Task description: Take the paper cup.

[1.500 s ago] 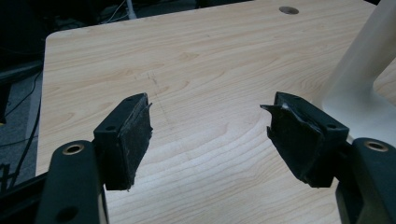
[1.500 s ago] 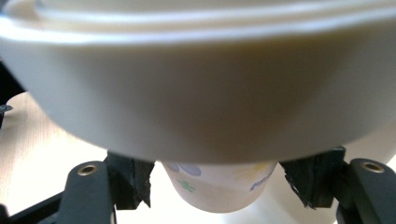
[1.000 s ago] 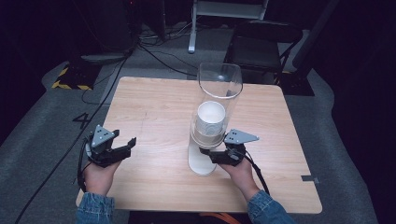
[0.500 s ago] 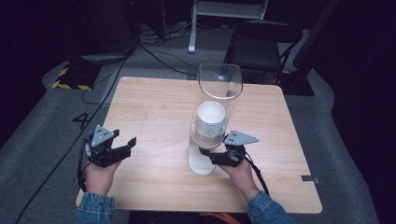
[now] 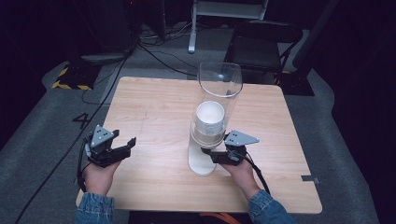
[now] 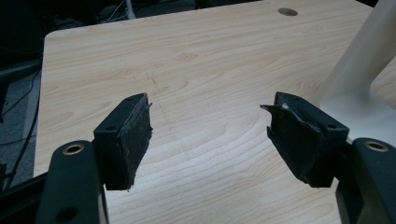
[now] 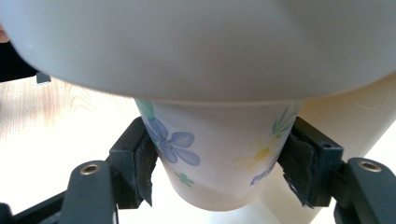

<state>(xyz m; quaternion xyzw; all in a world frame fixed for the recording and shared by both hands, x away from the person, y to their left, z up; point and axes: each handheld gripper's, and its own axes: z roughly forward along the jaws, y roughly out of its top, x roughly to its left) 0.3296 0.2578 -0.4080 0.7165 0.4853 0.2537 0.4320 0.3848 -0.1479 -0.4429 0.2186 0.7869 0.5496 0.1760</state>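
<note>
Wooden table (image 5: 154, 107) spans scene, dark floor around.

Cup dispenser (image 5: 219, 86), clear tube on white stand, rises upright right of table centre; white base (image 6: 369, 109) sits on tabletop.

Paper cup (image 7: 219, 154), flower print, pokes down from dispenser's lower rim, above base.

Right gripper (image 7: 219, 163) just right of dispenser, pads pinching cup's lower wall from both sides.

Left gripper (image 6: 210, 133) near table's front-left edge, well apart from dispenser, jaws spread wide, bare wood between them.
</note>
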